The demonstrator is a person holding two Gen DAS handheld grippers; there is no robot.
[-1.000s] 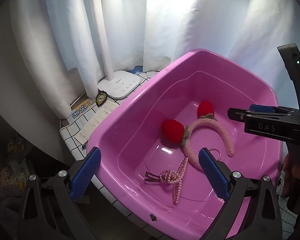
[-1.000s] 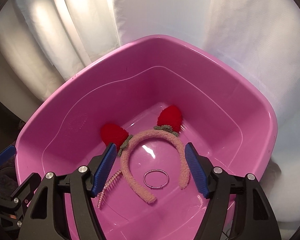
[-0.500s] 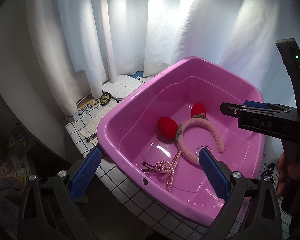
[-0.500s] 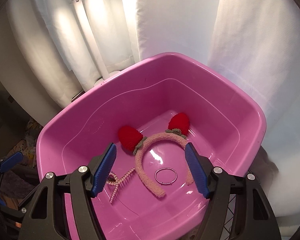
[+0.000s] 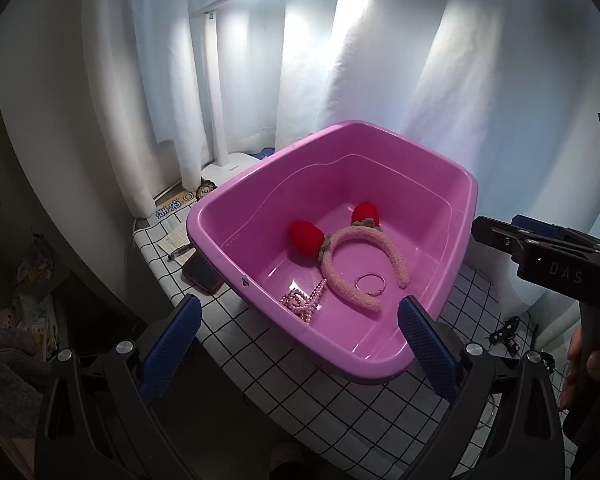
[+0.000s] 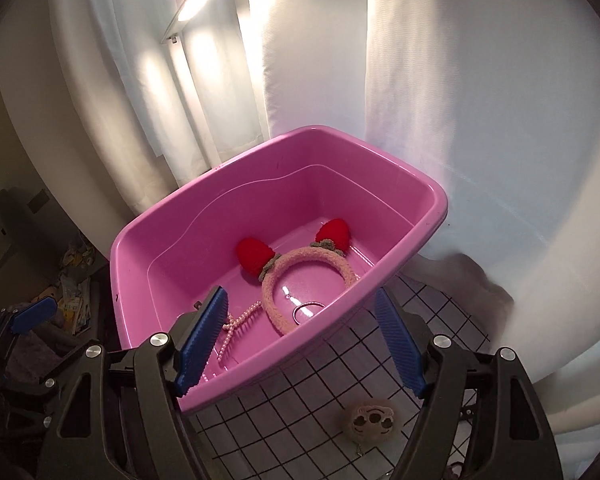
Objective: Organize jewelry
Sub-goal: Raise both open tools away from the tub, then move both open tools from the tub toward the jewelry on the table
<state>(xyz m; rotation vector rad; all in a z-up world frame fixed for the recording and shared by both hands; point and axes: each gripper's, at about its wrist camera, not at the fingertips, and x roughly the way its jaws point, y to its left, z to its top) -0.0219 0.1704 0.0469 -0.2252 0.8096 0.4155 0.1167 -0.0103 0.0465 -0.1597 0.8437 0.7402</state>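
Note:
A pink plastic tub [image 5: 260, 168] [image 6: 204, 204] stands on a tiled table. Inside lie a fuzzy pink headband [image 5: 360, 236] [image 6: 312, 258] with two red strawberry ears, a silver ring [image 5: 370, 283] [image 6: 306, 310] and a pearl hair clip [image 5: 304, 300] [image 6: 236, 322]. My left gripper [image 5: 298, 340] is open and empty, held back from the tub's near corner. My right gripper [image 6: 302, 338] is open and empty above the tub's near rim; its side shows in the left wrist view [image 5: 540, 248].
A white desk lamp [image 5: 228, 160] stands behind the tub by white curtains. A phone [image 5: 200, 274], a pen and papers lie left of the tub. A beige plush charm [image 6: 372, 424] and black accessories [image 5: 504, 334] lie on the white tiled table [image 5: 300, 376].
Both grippers have pulled back and up from inside the tub, so the whole tub and the table around it now show. The jewelry in the tub has not moved.

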